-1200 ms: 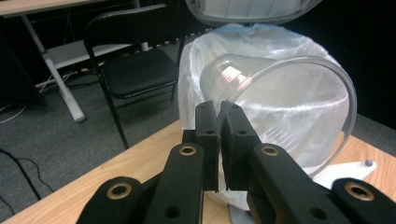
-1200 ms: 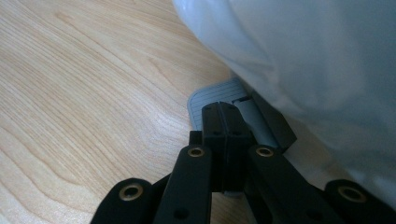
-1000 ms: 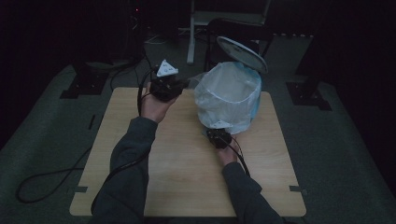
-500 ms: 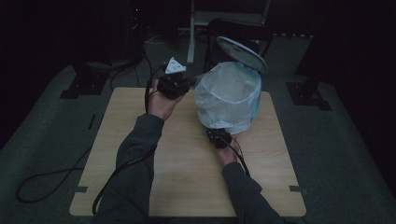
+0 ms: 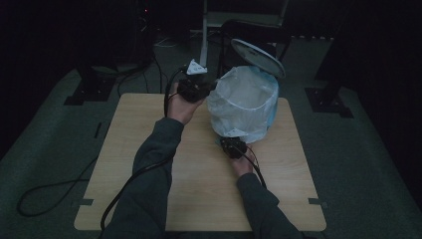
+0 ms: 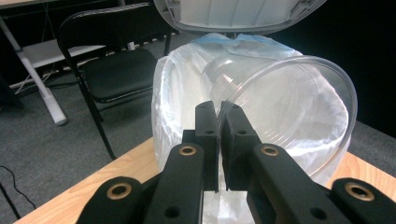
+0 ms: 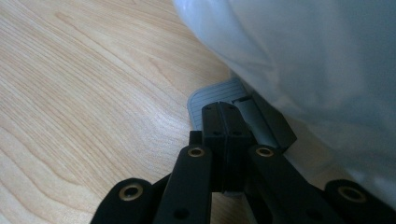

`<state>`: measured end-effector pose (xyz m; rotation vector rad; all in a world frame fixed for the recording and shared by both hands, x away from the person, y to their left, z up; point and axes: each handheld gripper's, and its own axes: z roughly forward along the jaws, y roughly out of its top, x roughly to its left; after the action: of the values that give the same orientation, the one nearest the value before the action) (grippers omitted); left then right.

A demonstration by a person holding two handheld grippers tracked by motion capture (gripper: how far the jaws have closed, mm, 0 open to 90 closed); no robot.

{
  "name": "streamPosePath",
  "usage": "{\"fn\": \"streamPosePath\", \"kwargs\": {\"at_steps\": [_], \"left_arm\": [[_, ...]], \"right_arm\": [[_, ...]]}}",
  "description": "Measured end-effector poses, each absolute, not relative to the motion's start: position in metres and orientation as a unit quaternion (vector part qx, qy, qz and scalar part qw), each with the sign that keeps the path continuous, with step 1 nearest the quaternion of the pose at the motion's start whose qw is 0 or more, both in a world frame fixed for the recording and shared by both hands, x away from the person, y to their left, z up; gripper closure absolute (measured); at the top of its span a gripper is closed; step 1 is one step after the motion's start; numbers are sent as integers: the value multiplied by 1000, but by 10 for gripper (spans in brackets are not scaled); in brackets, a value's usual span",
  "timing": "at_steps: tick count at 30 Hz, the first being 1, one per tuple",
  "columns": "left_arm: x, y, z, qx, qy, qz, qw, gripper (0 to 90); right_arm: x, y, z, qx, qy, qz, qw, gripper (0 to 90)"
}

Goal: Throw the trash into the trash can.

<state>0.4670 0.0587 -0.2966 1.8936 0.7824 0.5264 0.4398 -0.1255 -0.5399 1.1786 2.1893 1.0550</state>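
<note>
A pedal bin [image 5: 244, 107] lined with a white bag stands at the table's far right, its lid [image 5: 259, 57] raised. My left gripper [image 5: 199, 88] is held at the bin's left rim. In the left gripper view it [image 6: 222, 112] is shut on the rim of a clear plastic cup [image 6: 289, 107], which lies tilted on its side over the bag's opening [image 6: 177, 107]. My right gripper [image 5: 233, 145] is low at the bin's near foot. Its jaws [image 7: 224, 112] are shut together, tips resting on the grey ribbed pedal [image 7: 210, 99] under the bag [image 7: 317, 56].
The wooden table [image 5: 149, 149] has open room at its left and front. A black chair [image 6: 116, 70] and a white desk leg [image 6: 42, 88] stand behind the bin. Cables [image 5: 45, 194] trail over the floor at the left.
My left gripper has moved right and a little away, bringing the cup up to the bin's opening. The right gripper has stayed on the pedal and the lid is still up.
</note>
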Motion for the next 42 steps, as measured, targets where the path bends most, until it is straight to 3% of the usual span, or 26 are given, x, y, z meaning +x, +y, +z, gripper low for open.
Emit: {"fn": "streamPosePath", "kwargs": {"at_steps": [39,40,42], "left_arm": [[487,35,-297,779,322,178,508,867],[487,36,-297,779,319,172,512,856],[488,36,-299,786,310,160,510,735]], "right_arm": [[439,-126,-540,427,790,382,216,900],[439,-126,-540,427,790,382,216,900],[440,-127,-540,427,791,382,216,900]]}}
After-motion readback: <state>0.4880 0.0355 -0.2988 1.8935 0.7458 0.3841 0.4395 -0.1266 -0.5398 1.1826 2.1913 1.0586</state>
